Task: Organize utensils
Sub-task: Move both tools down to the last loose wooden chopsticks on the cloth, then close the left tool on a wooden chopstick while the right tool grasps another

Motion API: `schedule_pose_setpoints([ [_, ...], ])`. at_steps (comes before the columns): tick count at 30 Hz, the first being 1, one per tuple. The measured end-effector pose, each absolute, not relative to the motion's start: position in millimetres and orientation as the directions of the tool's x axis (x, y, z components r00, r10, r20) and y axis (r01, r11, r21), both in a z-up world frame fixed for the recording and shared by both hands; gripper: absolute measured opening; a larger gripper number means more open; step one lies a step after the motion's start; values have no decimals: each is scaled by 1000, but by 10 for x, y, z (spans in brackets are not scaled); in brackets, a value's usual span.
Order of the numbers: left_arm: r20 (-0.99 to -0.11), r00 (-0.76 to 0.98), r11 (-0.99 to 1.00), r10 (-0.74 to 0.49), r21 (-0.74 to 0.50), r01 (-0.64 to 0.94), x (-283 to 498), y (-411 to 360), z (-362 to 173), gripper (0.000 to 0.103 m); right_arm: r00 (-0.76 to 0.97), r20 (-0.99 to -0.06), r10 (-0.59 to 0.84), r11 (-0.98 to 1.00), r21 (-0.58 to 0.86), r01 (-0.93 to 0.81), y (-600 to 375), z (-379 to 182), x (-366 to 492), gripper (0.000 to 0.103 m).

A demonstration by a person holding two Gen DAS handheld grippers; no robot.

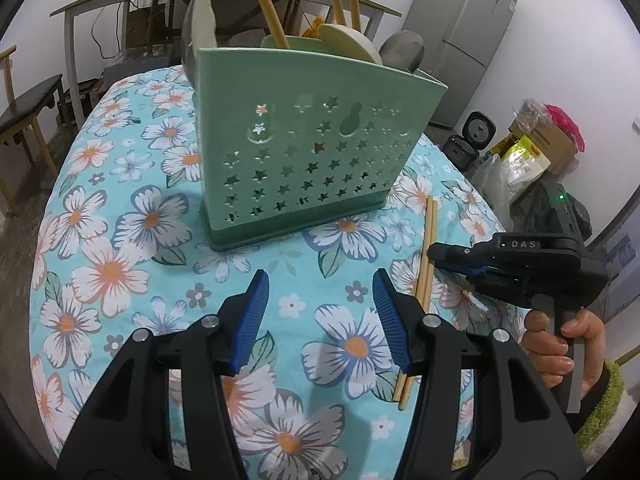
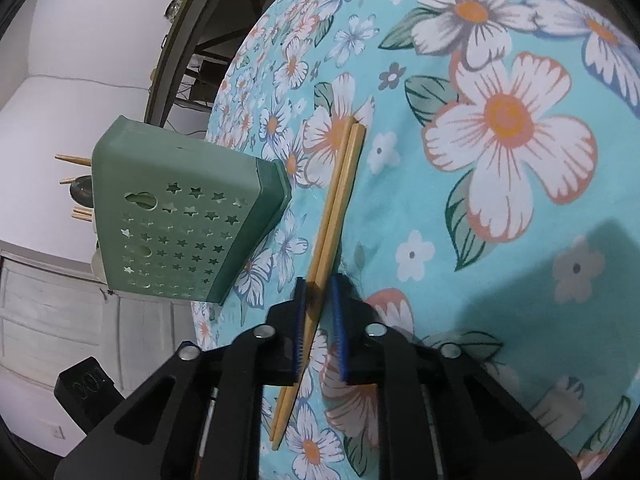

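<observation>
Left wrist view: the left gripper [image 1: 318, 312], fingers apart and empty, hovers over the floral tablecloth [image 1: 120, 240]; the green star-punched plastic utensil holder [image 1: 304, 152] stands mid-table (utensils inside). Right wrist view: the right gripper [image 2: 319, 328] clamps the pair of bamboo chopsticks [image 2: 336, 200] lying beside the holder.

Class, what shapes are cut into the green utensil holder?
Rows of stars in the utensil holder, clearest from the left wrist view.

Pair of pale wooden chopsticks [image 2: 336, 216] lying flat on flowered counter [image 2: 520, 240], side by side and touching, just beside base corner of holder. Green plastic utensil holder [image 1: 304, 148] upright, wall pierced with star cutouts (darker green base); chopsticks [image 1: 268, 4] and spoons [image 1: 352, 42] standing inside, poking above rim.
</observation>
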State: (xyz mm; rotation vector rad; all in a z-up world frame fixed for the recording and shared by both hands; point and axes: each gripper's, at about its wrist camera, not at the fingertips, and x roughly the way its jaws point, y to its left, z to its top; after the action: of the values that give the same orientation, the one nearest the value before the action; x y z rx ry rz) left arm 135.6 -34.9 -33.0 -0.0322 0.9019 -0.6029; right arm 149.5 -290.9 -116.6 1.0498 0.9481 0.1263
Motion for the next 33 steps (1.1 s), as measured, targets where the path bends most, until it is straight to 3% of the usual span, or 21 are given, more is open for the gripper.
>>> schedule_pose_setpoints([
  [14, -748, 426, 817, -510, -265, 513, 1360, -539, -399, 51, 628, -571, 528, 497, 808, 316, -3028, -1186, 1333, 9],
  [29, -841, 237, 681, -486, -196, 705, 1229, -1362, -782, 51, 634, -604, 482, 519, 780, 349, -3262, -1189, 998, 9],
  [32, -848, 249, 676, -468, -162, 719, 1224, -1454, -804, 47, 636, -605, 480, 521, 779, 348, -3263, -1199, 980, 9],
  [33, -850, 259, 678, -459, -147, 720, 1224, -1479, -812, 40, 636, -605, 480, 521, 779, 348, -3261, -1197, 980, 9],
])
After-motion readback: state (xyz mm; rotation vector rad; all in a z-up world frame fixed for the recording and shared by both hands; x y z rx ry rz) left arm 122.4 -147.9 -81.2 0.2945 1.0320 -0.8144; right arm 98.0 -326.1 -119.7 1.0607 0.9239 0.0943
